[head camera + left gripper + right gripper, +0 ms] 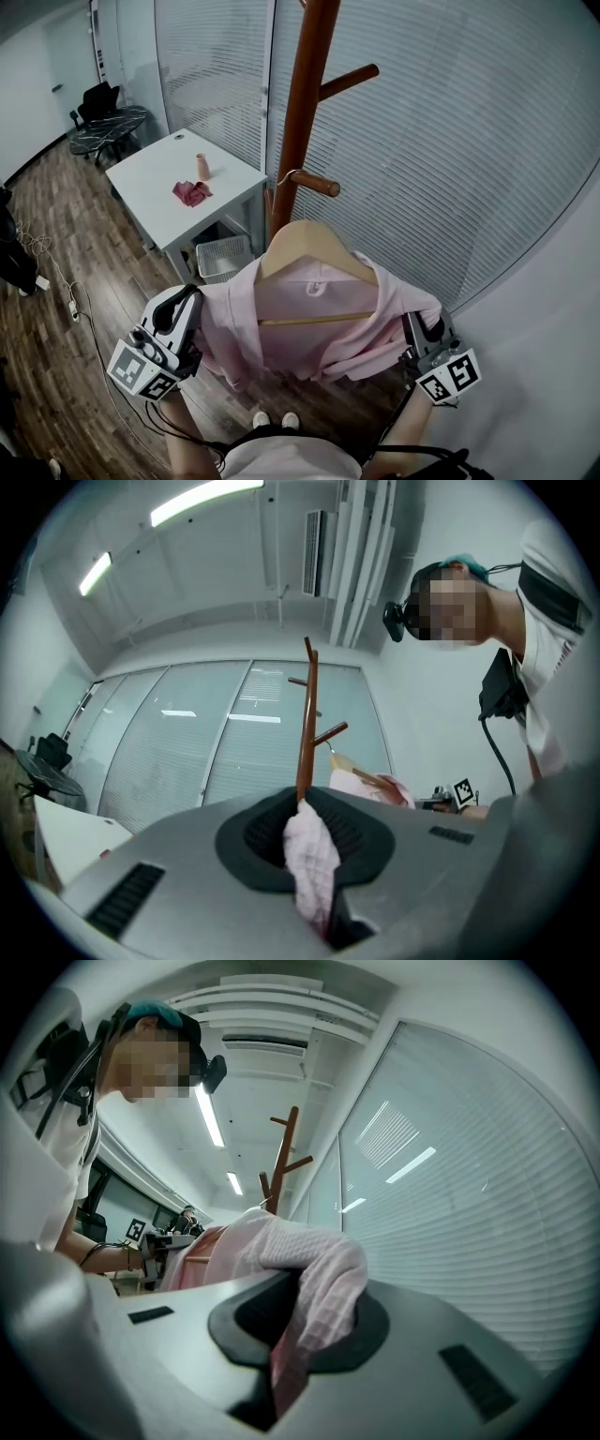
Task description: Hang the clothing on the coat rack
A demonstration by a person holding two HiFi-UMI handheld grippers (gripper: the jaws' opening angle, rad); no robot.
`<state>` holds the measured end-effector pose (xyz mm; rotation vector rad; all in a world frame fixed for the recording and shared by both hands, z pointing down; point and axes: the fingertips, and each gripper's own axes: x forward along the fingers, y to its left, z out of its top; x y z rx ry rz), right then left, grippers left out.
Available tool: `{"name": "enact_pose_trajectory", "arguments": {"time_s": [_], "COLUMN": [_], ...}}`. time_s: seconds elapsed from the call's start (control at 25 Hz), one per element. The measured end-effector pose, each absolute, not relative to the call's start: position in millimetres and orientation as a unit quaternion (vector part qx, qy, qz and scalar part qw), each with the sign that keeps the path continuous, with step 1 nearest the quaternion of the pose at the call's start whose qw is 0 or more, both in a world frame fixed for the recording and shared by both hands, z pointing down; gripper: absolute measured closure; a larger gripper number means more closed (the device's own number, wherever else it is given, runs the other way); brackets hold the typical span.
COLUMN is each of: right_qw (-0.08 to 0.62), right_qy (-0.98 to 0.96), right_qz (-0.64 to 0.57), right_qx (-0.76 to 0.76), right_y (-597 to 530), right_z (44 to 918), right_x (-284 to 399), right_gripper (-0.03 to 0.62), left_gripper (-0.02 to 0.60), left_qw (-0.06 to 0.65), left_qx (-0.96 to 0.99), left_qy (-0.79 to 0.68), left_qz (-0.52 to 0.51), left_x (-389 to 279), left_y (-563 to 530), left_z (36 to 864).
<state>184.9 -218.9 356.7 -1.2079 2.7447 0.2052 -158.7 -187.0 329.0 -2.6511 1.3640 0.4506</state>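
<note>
Head view: wood floor (80,220) (glass wall (450,141))

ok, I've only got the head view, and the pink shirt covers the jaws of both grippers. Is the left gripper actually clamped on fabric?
Observer: Yes. In the left gripper view, the left gripper is shut on a bunched fold of the pink shirt.
Operator: And the right?
Observer: Same. The right gripper is shut on shirt fabric, which drapes forward over it.
Operator: What does the rack do above my frame?
Observer: The coat rack pole ends just above one more short peg.
</note>
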Motion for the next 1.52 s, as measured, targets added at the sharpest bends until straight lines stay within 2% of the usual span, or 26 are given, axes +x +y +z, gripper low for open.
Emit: {"name": "enact_pose_trajectory", "arguments": {"time_s": [0.48,0.72,1.12,1.52], "right_qw": [0.067,0.067,0.065,0.050], "right_qy": [0.912,0.912,0.912,0.908], "right_qz": [0.049,0.048,0.051,0.055], "right_qx": [-0.401,-0.403,-0.403,-0.412], "right_y": [-231,-235,-243,-243], "right_z": [366,368,369,378], "right_x": [189,190,187,185], "right_gripper": [0.562,0.563,0.569,0.569], "left_gripper": [0.549,0.532,0.348,0.341], "left_qw": [0.047,0.060,0.127,0.147], "left_qx": [-0.878,-0.886,-0.914,-0.903], "left_qy": [0.455,0.459,0.372,0.373], "left_qz": [0.140,0.041,-0.101,-0.153], "left_x": [-155,-149,-97,-66], "left_y": [-196,-204,-234,-284], "left_z": [339,345,311,325]}}
